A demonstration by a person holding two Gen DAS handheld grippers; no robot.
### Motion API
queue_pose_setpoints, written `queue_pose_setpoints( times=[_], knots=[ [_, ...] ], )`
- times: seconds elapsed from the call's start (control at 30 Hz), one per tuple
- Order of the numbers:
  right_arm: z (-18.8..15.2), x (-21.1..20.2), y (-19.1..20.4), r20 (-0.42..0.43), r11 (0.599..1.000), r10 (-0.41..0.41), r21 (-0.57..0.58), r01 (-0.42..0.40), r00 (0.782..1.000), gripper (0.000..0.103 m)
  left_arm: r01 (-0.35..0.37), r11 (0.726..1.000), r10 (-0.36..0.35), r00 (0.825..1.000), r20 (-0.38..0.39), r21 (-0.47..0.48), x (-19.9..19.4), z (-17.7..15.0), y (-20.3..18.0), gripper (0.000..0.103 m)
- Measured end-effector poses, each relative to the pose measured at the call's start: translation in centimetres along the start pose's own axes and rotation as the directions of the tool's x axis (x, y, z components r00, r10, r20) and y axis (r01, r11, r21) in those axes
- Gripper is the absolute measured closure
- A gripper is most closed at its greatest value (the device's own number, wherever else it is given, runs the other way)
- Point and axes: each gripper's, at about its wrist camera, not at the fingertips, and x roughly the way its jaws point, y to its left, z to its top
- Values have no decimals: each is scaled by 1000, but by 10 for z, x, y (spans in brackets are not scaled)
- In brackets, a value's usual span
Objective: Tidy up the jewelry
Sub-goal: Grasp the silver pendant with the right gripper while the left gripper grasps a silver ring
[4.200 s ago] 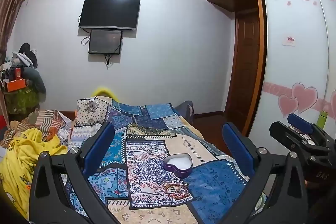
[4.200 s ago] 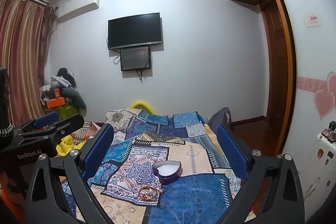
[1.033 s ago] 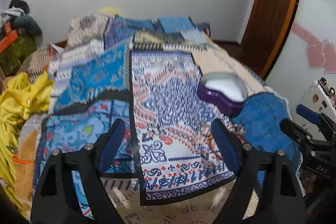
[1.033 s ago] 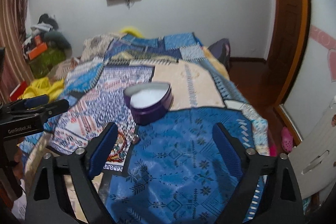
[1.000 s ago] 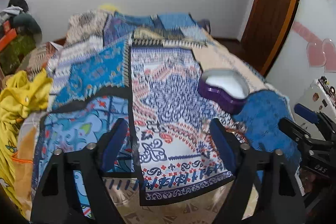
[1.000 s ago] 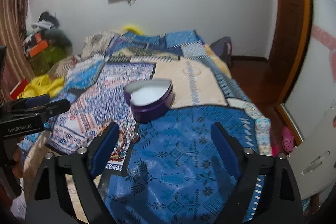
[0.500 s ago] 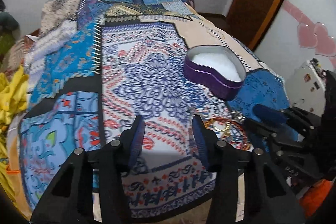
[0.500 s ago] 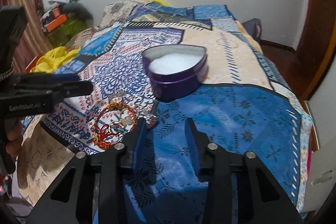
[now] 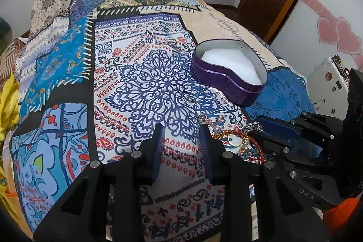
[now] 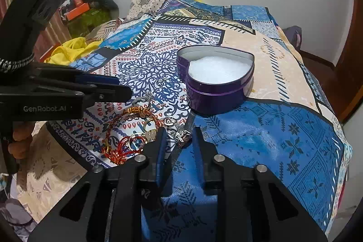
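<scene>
We hold our left claw (image 9: 182, 128) low over the patterned bedspread (image 9: 147, 74), its jaws narrowed with nothing between them. Our right claw (image 10: 178, 132), jaws also narrow, hovers beside a silver ring (image 10: 181, 135). The jewelry pile (image 10: 131, 137) lies near the purple heart-shaped tin (image 10: 215, 87).

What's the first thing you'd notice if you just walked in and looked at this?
Probably the purple heart-shaped box, open with white padding inside, sitting on the busy blue patchwork blanket. Next, the little pile of jewelry on the blanket in front of the box: red and gold bracelets and some rings. The right gripper hovers right beside that pile.
</scene>
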Motion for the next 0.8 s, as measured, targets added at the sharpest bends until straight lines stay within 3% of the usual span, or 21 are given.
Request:
queue_pose_setpoints(
  times=[0.5,0.8],
  knots=[
    [-7,-12,-15,30,996,-28,81,25,999,88,85,994,-88,996,-36,-71,14,8,-9,71],
    [-10,-19,-22,45,992,-43,119,37,998,88,27,999,-28,999,-26,-29,18,6,-19,73]
  ],
)
